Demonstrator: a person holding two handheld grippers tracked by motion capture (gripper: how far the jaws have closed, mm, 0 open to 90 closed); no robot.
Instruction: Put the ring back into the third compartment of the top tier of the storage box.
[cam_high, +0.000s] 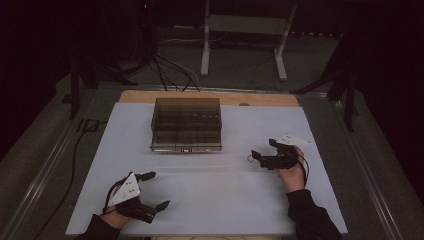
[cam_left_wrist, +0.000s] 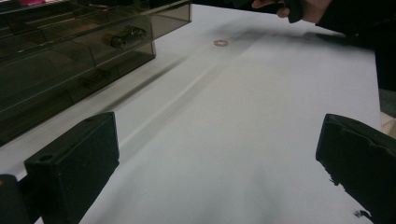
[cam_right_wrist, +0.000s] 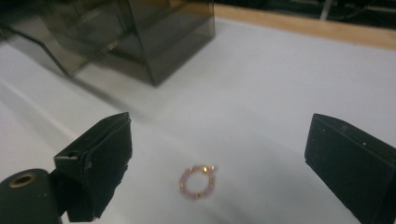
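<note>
Bracelet (cam_right_wrist: 198, 181) looks tiny, light and floppy, lying at 12 o'clock of the right gripper (cam_high: 264, 153); I'd pinch across its beads. Both grippers' jaws spread wide, left gripper (cam_high: 155, 190) idle.

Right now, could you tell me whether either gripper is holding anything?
Nothing is held. Both the left gripper and the right gripper are open; the small beaded ring lies on the table between the right gripper's jaws, untouched.

Dim lab: cables (cam_high: 165, 70) on floor, metal stand (cam_high: 245, 40), white-topped table (cam_high: 210, 195).

A compartment box (cam_high: 186, 124) sits mid-table toward the far edge; a small ring (cam_high: 249, 158) lies to its right, nearer the person.
</note>
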